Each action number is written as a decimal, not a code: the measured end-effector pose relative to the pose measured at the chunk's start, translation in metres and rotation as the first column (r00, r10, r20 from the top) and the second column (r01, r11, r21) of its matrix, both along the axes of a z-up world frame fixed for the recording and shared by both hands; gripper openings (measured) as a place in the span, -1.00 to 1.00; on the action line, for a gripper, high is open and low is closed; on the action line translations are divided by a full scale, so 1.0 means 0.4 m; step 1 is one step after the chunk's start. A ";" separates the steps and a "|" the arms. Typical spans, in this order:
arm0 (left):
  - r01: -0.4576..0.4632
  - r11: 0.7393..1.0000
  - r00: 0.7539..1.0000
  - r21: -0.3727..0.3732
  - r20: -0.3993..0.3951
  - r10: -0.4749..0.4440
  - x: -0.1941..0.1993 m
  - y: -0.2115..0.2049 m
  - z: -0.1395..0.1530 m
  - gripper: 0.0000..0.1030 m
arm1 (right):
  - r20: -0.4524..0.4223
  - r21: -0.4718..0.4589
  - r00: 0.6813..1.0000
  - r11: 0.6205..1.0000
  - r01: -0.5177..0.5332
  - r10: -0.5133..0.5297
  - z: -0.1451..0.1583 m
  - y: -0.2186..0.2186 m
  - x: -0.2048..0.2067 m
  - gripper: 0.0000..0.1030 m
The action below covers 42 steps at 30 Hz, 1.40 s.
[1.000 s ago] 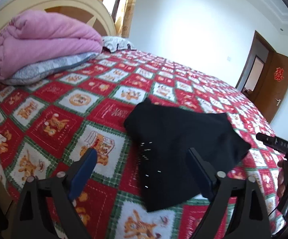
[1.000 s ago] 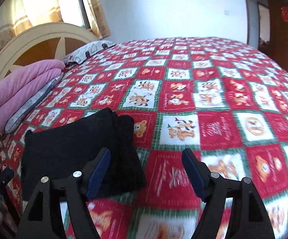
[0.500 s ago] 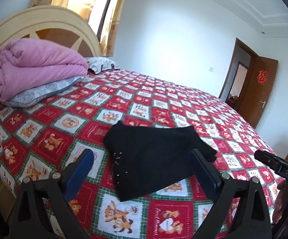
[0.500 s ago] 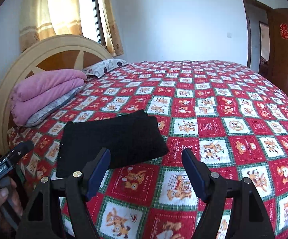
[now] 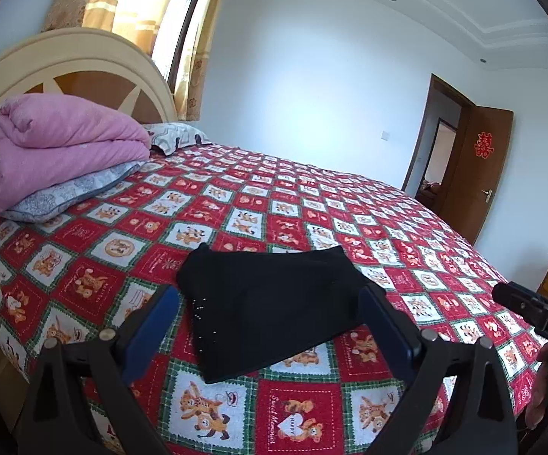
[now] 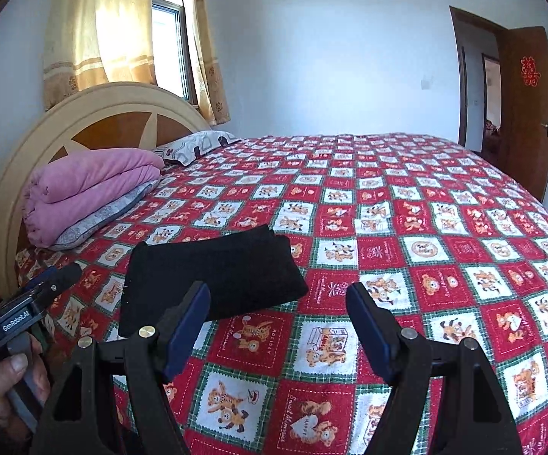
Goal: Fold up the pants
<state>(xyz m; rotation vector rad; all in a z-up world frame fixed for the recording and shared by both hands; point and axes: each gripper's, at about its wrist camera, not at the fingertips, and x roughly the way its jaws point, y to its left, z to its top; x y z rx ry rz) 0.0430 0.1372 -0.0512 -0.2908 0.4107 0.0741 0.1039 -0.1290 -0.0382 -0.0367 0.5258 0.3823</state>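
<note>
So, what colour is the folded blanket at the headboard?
Pink. The blanket shows best in the left wrist view.

1. Place: home bedroom.
2. Bed [image 6: 444,204], large, under a red patchwork cover printed with bears; arched cream-and-brown headboard [image 6: 96,113].
3. Bedding at the head: folded pink quilt [image 5: 50,148] on a grey pillow [image 5: 69,193]; patterned pillow [image 6: 194,146] beside it.
4. Window [image 6: 168,41] with yellow curtains [image 6: 99,34].
5. Brown door [image 6: 528,110], open, red paper emblem [image 6: 531,71] on it.
</note>
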 end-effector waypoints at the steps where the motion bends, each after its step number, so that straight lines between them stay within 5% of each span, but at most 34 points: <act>1: 0.002 1.000 1.000 0.000 0.005 -0.002 -0.002 -0.003 0.004 0.91 | 0.009 -0.001 1.000 1.000 -0.001 0.001 0.006 -0.002 -0.006 0.46; 25: 0.019 0.998 0.998 0.058 0.066 -0.023 -0.039 -0.059 0.078 1.00 | 0.097 0.010 0.995 1.000 0.001 -0.002 0.083 -0.023 -0.083 0.46; 30: -0.045 0.990 0.997 0.137 0.072 0.036 -0.041 -0.077 0.087 1.00 | 0.092 0.010 0.996 1.000 0.006 -0.007 0.077 -0.028 -0.082 0.47; 42: -0.046 0.994 0.996 0.096 0.085 0.038 -0.045 -0.059 0.075 1.00 | 0.064 0.000 0.998 1.000 0.004 -0.004 0.044 -0.027 -0.073 0.47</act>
